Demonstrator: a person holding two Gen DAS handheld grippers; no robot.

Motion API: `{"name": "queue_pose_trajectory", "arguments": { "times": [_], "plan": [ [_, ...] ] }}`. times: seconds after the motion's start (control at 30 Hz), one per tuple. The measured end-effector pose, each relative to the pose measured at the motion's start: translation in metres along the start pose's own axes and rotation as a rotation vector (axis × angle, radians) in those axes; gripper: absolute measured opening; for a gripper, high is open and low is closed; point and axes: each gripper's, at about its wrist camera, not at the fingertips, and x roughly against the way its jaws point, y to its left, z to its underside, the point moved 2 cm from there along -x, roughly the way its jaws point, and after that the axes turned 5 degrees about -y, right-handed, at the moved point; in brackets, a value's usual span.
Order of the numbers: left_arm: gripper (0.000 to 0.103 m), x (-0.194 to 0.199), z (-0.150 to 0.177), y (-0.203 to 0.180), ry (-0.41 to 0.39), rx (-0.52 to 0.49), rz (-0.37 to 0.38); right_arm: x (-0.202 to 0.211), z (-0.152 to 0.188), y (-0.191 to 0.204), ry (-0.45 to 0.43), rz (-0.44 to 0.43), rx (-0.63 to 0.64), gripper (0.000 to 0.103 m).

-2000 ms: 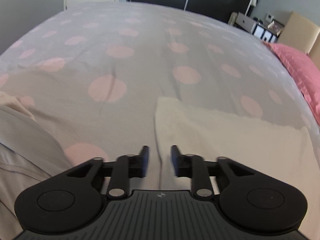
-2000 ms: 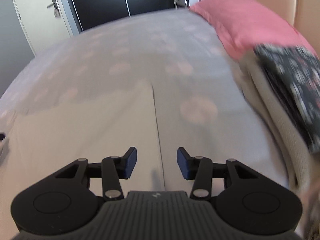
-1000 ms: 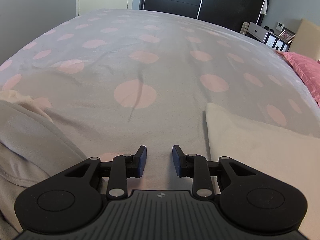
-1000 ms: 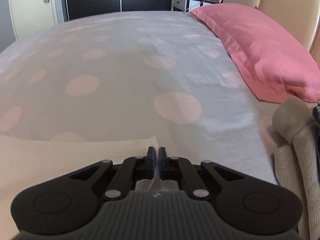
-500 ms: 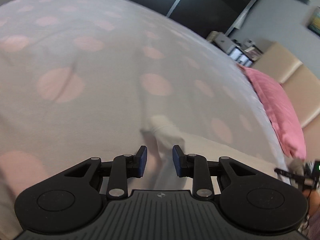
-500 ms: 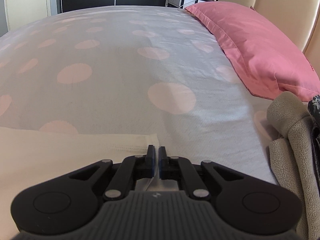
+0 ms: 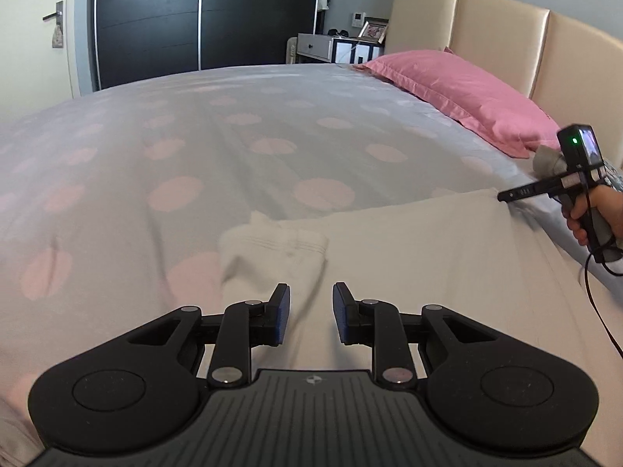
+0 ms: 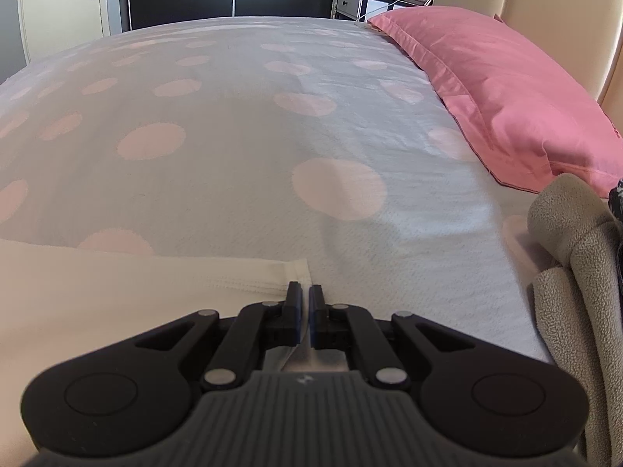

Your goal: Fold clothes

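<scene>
R hand-held gripper [image 8: 305, 303] clenched on cream garment [image 7: 409, 257] corner, L hand-held gripper [image 7: 307, 313] released over crumpled corner; fold barely begun, garment mostly flat on bed [image 7: 233, 148].

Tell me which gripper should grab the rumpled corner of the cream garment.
Left. The left gripper is open right before that corner of the cream garment; the right gripper is shut on the opposite corner.

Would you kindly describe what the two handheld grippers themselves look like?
Both the left gripper and right gripper are matte black, with ribbed grey bodies, round side discs, silver pivot pins and blue finger pads. A black cable hangs from the right one's handle.
</scene>
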Motion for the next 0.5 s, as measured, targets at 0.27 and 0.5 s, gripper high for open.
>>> {"name": "queue_pose_trajectory", "arguments": {
  "times": [0.27,0.5],
  "plan": [
    [0.022,-0.037,-0.011,-0.008,0.023,0.015,-0.05,0.001,0.001,-0.001,-0.008,-0.012,-0.006,0.005],
    [0.019,-0.063,-0.008,-0.005,0.073,0.045,-0.113,0.001,0.003,-0.005,-0.02,-0.031,-0.012,0.005]
  ]
}}
